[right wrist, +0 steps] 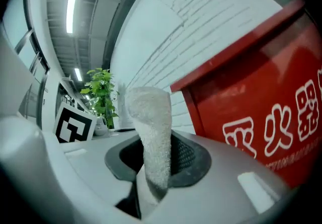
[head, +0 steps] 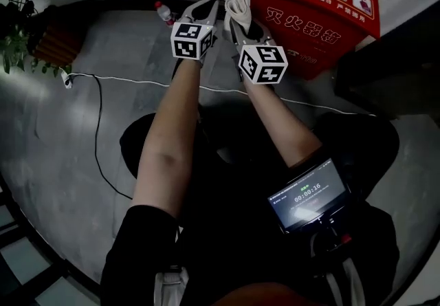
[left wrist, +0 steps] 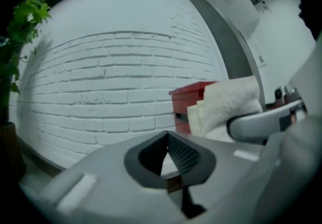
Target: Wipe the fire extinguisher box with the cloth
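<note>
Beside the fire extinguisher box (head: pixel 309 16), the right hand-held gripper (right wrist: pixel 158 158) pinches cloth (right wrist: pixel 150 117).

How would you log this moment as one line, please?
right hand-held gripper: shut on cloth | left hand-held gripper: shut, empty | box: red, close ahead, by wall

Fire extinguisher box (head: pixel 313 12) — red, with white characters. Cloth (right wrist: pixel 151 132) white (nubbly weave). Wall (left wrist: pixel 110 77) white brick; floor (head: pixel 62 146) grey; marker cubes (head: pixel 192 39) black-and-white squares; plant (right wrist: pixel 102 92) green.
</note>
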`<state>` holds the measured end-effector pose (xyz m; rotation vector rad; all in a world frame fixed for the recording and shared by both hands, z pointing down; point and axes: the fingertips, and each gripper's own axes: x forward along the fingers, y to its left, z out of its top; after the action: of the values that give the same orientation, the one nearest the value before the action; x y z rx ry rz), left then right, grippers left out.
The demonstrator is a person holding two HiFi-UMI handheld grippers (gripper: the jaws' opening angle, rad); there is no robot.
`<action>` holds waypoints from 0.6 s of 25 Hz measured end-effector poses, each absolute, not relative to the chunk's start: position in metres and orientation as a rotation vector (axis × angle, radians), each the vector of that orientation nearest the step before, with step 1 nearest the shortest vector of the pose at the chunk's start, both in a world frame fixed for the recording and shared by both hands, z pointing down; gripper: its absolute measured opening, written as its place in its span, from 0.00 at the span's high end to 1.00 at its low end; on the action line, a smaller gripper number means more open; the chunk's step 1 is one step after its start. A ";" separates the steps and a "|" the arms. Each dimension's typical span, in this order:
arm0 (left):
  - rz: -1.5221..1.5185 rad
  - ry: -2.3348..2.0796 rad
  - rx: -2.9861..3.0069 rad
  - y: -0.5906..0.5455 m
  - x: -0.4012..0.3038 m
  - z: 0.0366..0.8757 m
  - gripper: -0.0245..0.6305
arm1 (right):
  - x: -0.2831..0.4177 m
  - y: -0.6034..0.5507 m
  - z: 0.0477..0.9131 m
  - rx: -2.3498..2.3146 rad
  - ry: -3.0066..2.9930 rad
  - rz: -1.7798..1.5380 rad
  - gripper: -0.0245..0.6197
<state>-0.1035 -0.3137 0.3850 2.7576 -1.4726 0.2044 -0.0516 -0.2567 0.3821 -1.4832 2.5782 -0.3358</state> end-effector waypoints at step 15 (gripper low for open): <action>-0.129 -1.322 2.999 -0.306 -0.030 0.182 0.96 | 0.043 -0.248 0.163 -1.510 2.794 0.305 0.82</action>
<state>-0.0300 -0.3061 0.1819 2.9989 -1.3221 -0.1293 0.0427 -0.2478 0.1632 -1.5103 2.7938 0.3052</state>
